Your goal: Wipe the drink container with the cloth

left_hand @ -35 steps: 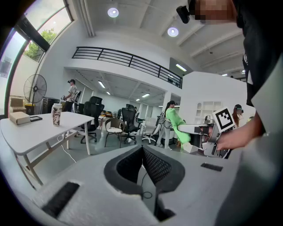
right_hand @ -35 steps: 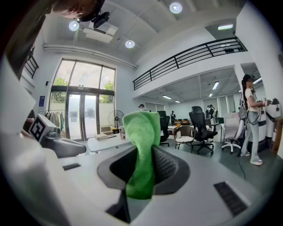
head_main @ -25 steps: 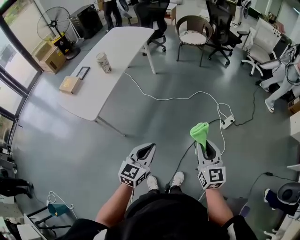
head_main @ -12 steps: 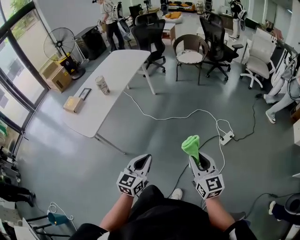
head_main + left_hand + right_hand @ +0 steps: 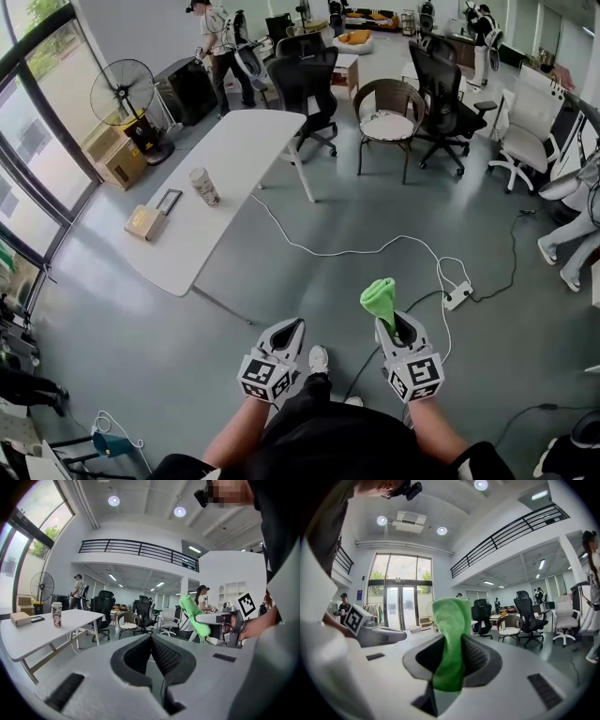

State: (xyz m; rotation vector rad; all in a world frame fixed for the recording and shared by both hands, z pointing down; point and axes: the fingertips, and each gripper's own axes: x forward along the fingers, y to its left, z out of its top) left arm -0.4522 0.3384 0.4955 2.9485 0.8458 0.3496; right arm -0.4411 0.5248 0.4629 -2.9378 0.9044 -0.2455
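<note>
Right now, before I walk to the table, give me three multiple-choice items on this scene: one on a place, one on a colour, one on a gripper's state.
1. The drink container stands:
A. on the floor
B. on the white table
C. on a chair seat

2. The cloth is:
A. blue
B. white
C. green

3. The left gripper is:
A. shut and empty
B. shut on the cloth
C. wide open

Answers:
1. B: the head view shows the container upright on the tabletop, near a cardboard box.
2. C: both the head view and the right gripper view show bright green fabric.
3. A: the left gripper view shows its jaws together with nothing between them. The cloth is clamped in the right gripper.
</note>
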